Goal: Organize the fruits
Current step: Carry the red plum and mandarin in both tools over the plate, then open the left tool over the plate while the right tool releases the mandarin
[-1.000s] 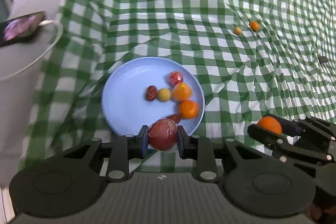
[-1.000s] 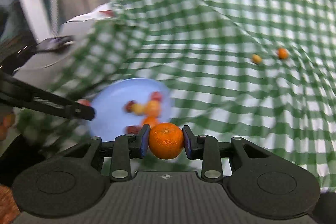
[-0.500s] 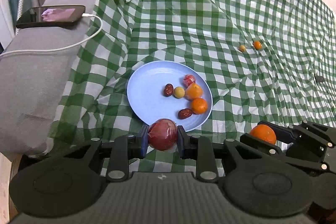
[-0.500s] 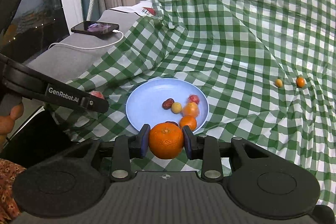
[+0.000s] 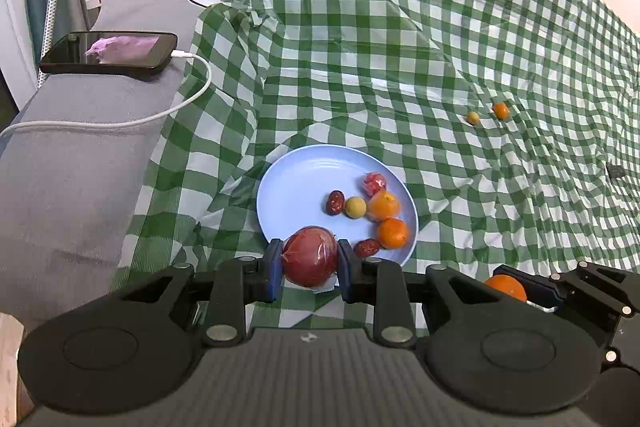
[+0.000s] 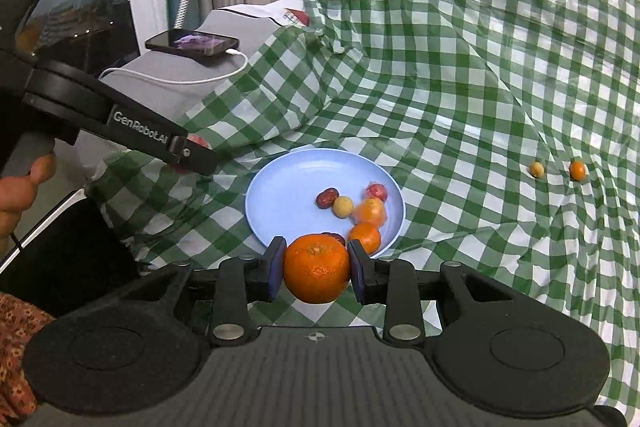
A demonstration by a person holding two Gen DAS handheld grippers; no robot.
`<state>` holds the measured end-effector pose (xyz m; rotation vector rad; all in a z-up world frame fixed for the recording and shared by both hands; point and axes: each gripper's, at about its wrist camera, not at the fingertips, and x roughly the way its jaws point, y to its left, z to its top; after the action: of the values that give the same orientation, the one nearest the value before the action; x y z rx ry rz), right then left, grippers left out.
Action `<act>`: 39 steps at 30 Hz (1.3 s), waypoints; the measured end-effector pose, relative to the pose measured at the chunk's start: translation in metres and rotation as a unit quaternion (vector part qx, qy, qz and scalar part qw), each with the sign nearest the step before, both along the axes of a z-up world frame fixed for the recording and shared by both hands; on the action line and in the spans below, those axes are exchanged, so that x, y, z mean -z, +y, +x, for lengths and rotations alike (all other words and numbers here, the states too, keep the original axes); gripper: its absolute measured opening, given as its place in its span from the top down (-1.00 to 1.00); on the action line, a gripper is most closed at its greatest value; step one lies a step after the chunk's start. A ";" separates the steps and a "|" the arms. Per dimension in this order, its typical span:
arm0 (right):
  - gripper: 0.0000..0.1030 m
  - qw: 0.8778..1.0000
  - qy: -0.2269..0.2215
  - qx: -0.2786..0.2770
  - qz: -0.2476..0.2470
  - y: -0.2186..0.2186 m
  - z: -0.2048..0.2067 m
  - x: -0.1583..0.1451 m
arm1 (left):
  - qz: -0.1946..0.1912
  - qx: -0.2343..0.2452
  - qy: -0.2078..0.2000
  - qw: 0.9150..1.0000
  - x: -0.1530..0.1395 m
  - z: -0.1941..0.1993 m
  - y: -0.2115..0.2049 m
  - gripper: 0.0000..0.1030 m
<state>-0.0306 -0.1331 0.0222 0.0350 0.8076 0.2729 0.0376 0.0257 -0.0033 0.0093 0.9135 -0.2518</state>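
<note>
Left gripper (image 5: 309, 269) pinches a plastic-wrapped red fruit (image 5: 310, 261) between its blue pads, held just short of the near rim of the blue plate (image 5: 296, 187). Right gripper (image 6: 316, 273) clamps a mandarin (image 6: 316, 267) in the same manner — also at the plate's near edge. The plate rests on a green-checked cloth (image 5: 380, 47) and carries two dark red dates, a small yellow fruit, a wrapped red fruit and two small oranges. Two further small fruits — one yellow (image 5: 473, 117), one orange (image 5: 500, 110) — lie on the cloth, well apart from the plate. A phone (image 5: 108, 51) on a white cable lies on the grey surface to the left.
</note>
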 end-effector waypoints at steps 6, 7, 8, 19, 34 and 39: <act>0.33 1.000 0.014 0.011 0.003 -0.002 0.022 0.012 | -0.002 -0.003 0.008 1.000 0.008 0.020 -0.005 0.41; 0.33 1.000 0.016 0.010 0.003 -0.001 0.025 0.014 | 0.000 -0.003 0.011 1.000 0.011 0.023 -0.006 0.41; 0.33 1.000 0.017 0.009 0.002 0.000 0.029 0.016 | 0.001 -0.003 0.013 1.000 0.014 0.027 -0.007 0.41; 0.33 0.999 0.033 0.001 -0.010 0.009 0.079 0.051 | 0.036 0.005 0.032 0.999 0.050 0.078 -0.018 0.41; 0.33 0.997 0.074 -0.013 -0.004 0.014 0.128 0.101 | 0.076 0.019 0.057 0.995 0.096 0.136 -0.039 0.41; 0.26 0.997 0.070 -0.029 -0.019 0.022 0.138 0.110 | 0.095 0.013 0.061 0.994 0.107 0.148 -0.044 -0.28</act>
<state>0.1069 -0.1112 -0.0882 -0.0051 0.9538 0.3126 0.1852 -0.0181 -0.1100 0.1833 1.0566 -0.1908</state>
